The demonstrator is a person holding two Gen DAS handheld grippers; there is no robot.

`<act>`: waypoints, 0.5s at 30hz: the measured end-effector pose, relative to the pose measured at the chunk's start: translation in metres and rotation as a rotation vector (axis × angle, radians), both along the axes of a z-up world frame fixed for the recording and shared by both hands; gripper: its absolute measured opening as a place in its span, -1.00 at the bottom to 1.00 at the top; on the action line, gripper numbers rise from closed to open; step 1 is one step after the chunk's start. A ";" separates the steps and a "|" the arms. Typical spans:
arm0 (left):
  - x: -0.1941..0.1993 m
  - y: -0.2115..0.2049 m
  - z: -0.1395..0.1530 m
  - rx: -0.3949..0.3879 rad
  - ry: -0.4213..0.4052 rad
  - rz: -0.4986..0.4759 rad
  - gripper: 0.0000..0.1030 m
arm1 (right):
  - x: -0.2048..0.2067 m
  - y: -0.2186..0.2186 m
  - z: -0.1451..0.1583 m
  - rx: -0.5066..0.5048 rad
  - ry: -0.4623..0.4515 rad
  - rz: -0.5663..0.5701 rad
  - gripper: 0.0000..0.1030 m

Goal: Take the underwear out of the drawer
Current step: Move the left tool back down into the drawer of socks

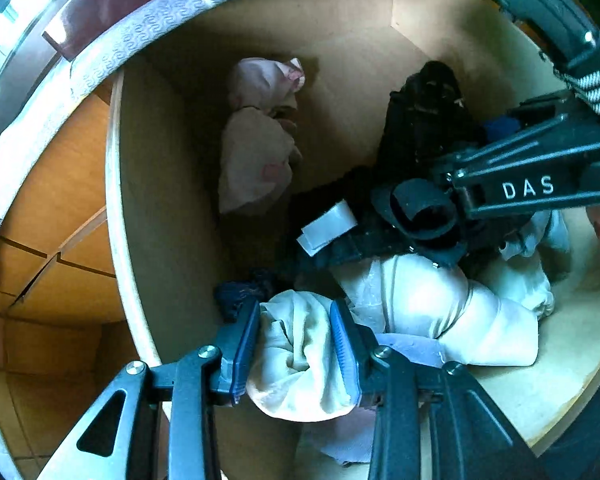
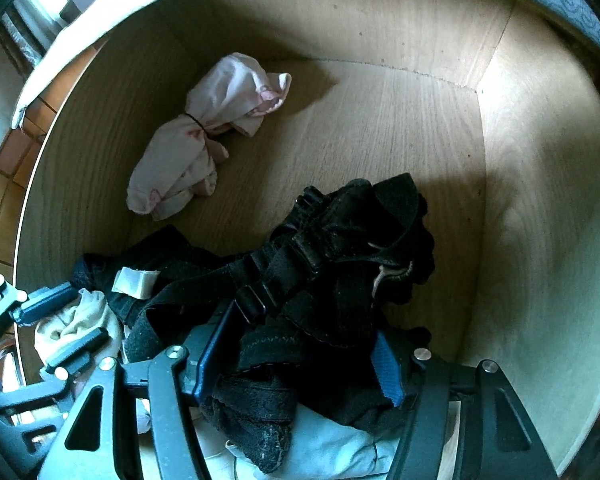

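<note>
The wooden drawer (image 2: 380,128) is seen from above. My left gripper (image 1: 294,344) points down into its near left corner, its blue pads pressed on a rolled cream garment (image 1: 296,368) that fills the gap. From the right wrist view, the left gripper (image 2: 66,322) and the cream garment (image 2: 76,316) sit at the lower left. My right gripper (image 2: 296,364) is shut on a black strappy undergarment (image 2: 340,248) with a white label (image 2: 134,280). In the left wrist view the right gripper (image 1: 452,188) comes in from the right over the black garment (image 1: 424,128).
A pink-white bundle (image 2: 196,140) tied with a thin band lies apart near the back left of the drawer (image 1: 160,200). Pale satin garments (image 1: 440,304) lie under the black one. A patterned cabinet edge (image 1: 148,32) overhangs the back. Orange floor tiles (image 1: 52,200) show at the left.
</note>
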State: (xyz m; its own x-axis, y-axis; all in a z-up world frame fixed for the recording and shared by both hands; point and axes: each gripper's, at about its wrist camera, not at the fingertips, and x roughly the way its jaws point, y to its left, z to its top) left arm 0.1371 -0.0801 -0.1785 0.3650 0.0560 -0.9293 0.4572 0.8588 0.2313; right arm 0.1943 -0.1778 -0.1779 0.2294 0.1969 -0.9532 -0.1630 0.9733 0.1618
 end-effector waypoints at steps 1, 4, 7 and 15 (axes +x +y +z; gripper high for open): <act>-0.002 -0.001 0.001 -0.014 0.000 0.003 -0.35 | 0.000 0.000 -0.001 0.001 -0.001 0.000 0.23; -0.007 0.004 0.007 -0.076 -0.016 0.017 -0.35 | -0.001 -0.004 0.002 0.018 -0.012 -0.012 0.19; -0.009 0.009 0.013 -0.140 -0.020 0.030 -0.35 | -0.002 -0.013 0.007 0.041 -0.028 -0.043 0.14; 0.002 0.001 0.017 -0.281 0.083 -0.010 -0.49 | -0.004 -0.021 0.012 0.015 -0.050 -0.055 0.09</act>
State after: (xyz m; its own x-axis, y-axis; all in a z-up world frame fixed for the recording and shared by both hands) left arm 0.1388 -0.0791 -0.1612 0.2864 -0.2116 -0.9345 0.4738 0.8790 -0.0538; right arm 0.1899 -0.1987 -0.1657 0.2878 0.1966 -0.9373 -0.1176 0.9786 0.1691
